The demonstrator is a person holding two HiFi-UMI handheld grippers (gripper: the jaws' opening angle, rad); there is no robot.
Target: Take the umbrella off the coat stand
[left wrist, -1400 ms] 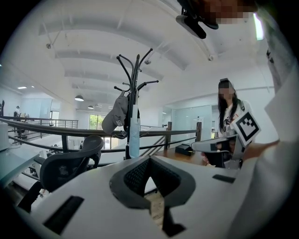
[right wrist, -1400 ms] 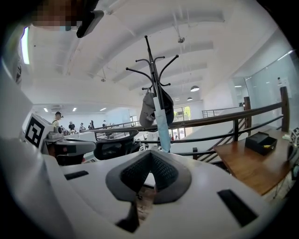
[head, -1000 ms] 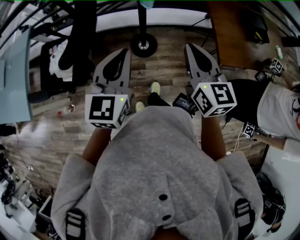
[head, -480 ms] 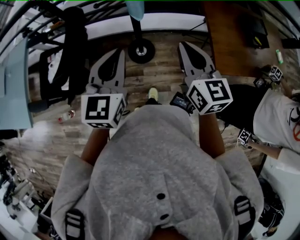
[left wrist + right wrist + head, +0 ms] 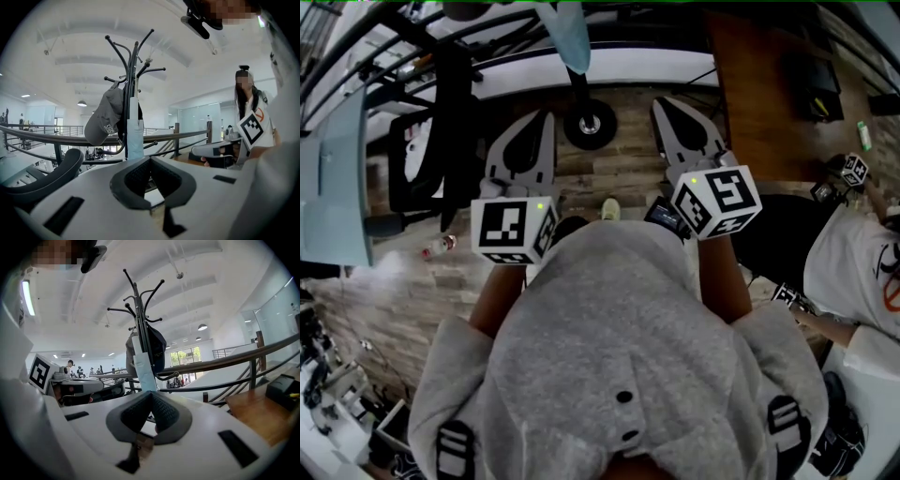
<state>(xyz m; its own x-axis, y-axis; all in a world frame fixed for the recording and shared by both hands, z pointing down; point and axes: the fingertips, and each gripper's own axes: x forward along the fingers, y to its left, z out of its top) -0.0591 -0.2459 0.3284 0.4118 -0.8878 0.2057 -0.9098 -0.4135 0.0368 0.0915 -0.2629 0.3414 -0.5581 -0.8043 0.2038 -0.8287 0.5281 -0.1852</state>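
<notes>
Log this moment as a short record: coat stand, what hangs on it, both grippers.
coat stand: upright, ahead of both grippers
hanging on it: grey cap; pale blue folded piece; dark item with curved handle, likely the umbrella
left gripper: shut, empty
right gripper: shut, empty
contact with stand: none yet

Left gripper (image 5: 542, 120) and right gripper (image 5: 666, 105) abreast, jaws together (both empty)
</notes>
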